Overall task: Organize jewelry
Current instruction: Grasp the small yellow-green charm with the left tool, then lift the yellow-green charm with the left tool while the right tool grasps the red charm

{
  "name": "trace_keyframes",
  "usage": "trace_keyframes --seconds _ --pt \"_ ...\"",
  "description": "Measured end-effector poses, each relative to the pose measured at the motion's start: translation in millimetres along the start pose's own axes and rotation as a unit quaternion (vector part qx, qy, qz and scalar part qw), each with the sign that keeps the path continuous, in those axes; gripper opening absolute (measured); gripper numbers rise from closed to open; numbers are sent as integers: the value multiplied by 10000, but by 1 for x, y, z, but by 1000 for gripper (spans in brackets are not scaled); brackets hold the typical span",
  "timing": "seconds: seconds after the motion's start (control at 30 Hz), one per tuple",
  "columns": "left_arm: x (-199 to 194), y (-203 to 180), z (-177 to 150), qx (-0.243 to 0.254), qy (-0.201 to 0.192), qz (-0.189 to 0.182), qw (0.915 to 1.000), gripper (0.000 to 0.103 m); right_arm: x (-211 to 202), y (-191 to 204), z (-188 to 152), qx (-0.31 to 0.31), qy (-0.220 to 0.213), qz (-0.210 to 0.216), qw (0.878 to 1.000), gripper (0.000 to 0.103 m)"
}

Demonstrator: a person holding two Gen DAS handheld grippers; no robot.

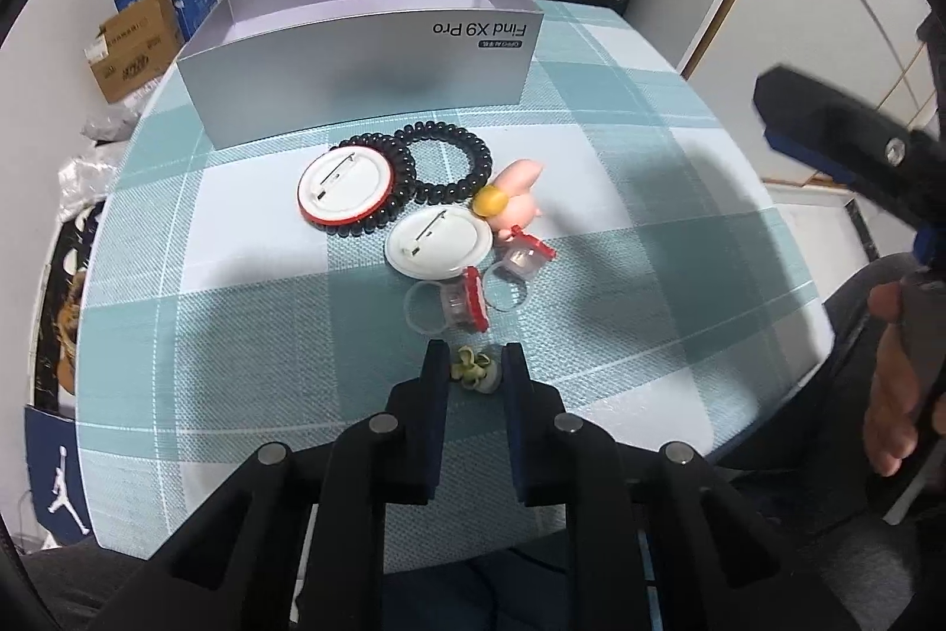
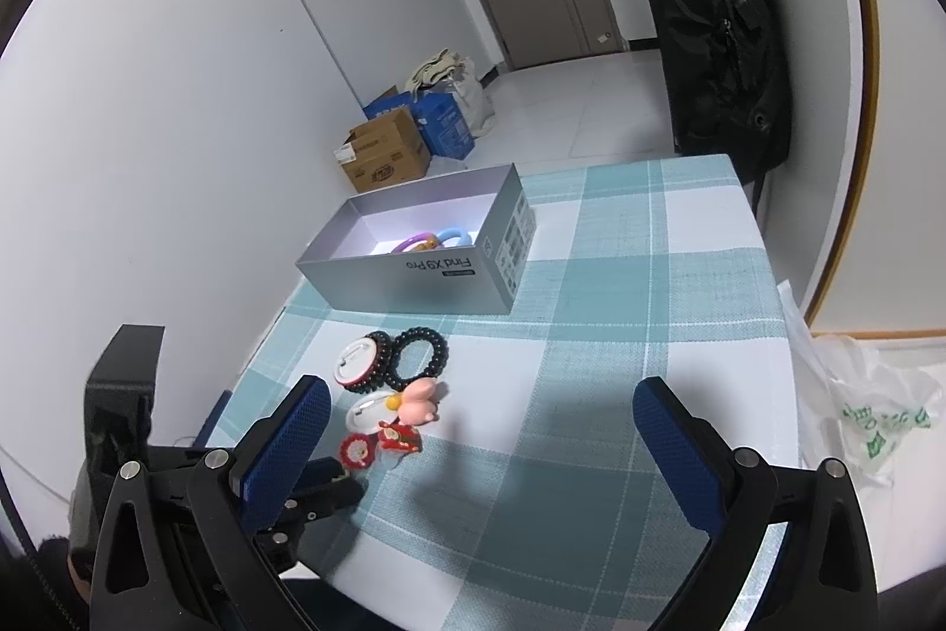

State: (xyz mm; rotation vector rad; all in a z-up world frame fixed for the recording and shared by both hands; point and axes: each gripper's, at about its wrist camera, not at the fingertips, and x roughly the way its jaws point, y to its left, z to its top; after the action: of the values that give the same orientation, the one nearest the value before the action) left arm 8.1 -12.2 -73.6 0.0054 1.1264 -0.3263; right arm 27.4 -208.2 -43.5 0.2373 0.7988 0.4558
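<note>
Inside grey box: coloured rings.

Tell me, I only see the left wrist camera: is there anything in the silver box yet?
Observer: Yes. A purple ring and a blue ring lie inside the silver box.
Operator: Is my right tool holding something?
Observer: No. The right tool is wide open, with only tablecloth between its fingers.
Operator: What's past the table on that side?
Observer: A white plastic bag with green print sits off the table's right edge.
</note>
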Motion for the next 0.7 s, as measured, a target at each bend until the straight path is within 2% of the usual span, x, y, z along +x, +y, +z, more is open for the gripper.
trace_keyframes --seconds 0.27,0.47,0.53,0.7 --pt "-20 11 6 -316 -282 -363 9984 13 4 5 -6 -57 154 6 9999 103" --pt "-35 32 13 -727 -608 -522 9941 13 18 17 -14 -312 472 136 9983 101" --pt "-36 36 15 -813 -671 -559 9929 13 22 22 -17 -418 557 168 9974 97" --pt "-40 45 18 -980 -806 -669 9897 13 37 36 -24 -753 792 229 9938 76"
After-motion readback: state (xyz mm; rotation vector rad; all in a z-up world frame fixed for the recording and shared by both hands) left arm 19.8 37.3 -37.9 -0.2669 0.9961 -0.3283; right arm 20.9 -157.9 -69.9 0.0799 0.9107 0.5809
